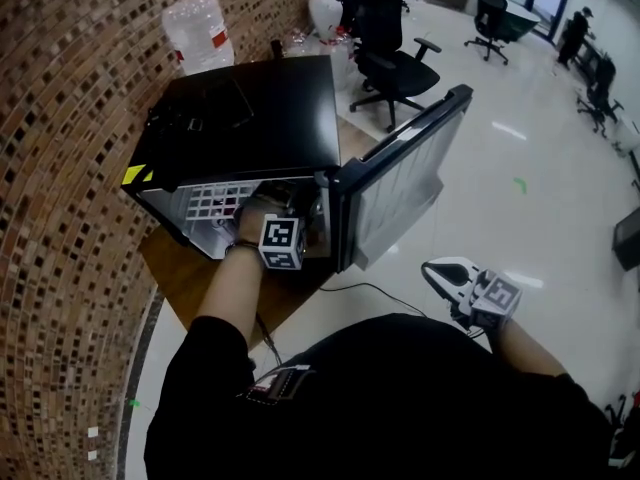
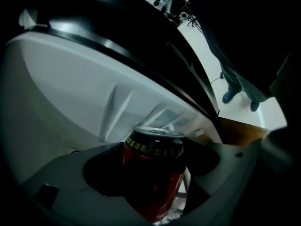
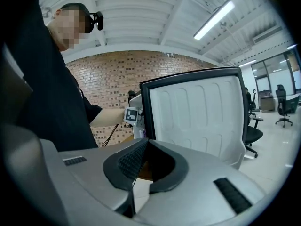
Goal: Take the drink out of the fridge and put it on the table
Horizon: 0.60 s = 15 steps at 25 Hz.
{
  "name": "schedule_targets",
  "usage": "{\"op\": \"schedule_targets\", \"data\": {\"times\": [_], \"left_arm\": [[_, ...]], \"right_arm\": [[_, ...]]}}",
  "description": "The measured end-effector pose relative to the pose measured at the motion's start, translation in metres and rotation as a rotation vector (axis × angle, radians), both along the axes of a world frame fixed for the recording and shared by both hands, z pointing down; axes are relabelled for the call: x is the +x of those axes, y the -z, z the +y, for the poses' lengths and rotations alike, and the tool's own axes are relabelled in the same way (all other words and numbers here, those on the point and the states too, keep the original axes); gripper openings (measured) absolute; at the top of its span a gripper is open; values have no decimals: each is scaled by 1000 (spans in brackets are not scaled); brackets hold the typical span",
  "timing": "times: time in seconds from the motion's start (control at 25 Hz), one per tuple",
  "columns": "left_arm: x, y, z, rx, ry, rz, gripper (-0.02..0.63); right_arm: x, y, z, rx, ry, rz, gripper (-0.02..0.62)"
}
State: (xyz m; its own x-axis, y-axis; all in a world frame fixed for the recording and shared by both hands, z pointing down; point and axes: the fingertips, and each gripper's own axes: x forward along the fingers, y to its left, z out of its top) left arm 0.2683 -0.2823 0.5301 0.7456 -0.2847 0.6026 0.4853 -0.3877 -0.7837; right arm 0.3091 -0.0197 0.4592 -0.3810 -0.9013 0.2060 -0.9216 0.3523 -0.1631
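Observation:
A black mini fridge [image 1: 250, 108] stands on a wooden table [image 1: 195, 288] with its door [image 1: 400, 183] swung open to the right. My left gripper [image 1: 262, 210] reaches into the white interior, and only its marker cube shows from above. In the left gripper view a red drink can [image 2: 157, 187] with yellow print stands between the jaws of the left gripper [image 2: 160, 149], whose dark pads hug both of its sides. My right gripper [image 1: 447, 273] hangs low at the right over the floor, away from the fridge. Its jaws [image 3: 146, 145] are shut and hold nothing.
The brick wall curves along the left. A large water bottle [image 1: 200, 33] stands behind the fridge. Office chairs [image 1: 395, 63] sit on the glossy floor beyond. A thin cable [image 1: 370, 288] runs off the table's edge. The door's white inner side [image 3: 202, 117] faces my right gripper.

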Motion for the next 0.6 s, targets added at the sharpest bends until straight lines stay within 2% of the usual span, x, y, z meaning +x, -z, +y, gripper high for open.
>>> {"op": "schedule_targets", "data": {"times": [0.08,0.24,0.44,0.6], "left_arm": [[-3,3,5,1,-15,23,359],[-11,21,10,-113,1,129,348],[-32,49,18,-313,65,281,344],[-56,60,30,-459,117,371,344]], "right_arm": [[0,1,0,-2,2,-1,8],[-4,0,-4,-8,16,-6,8],[-12,2,-14,-2,48,-4,8],[-25,5,-31,11,84,-4,8]]}}
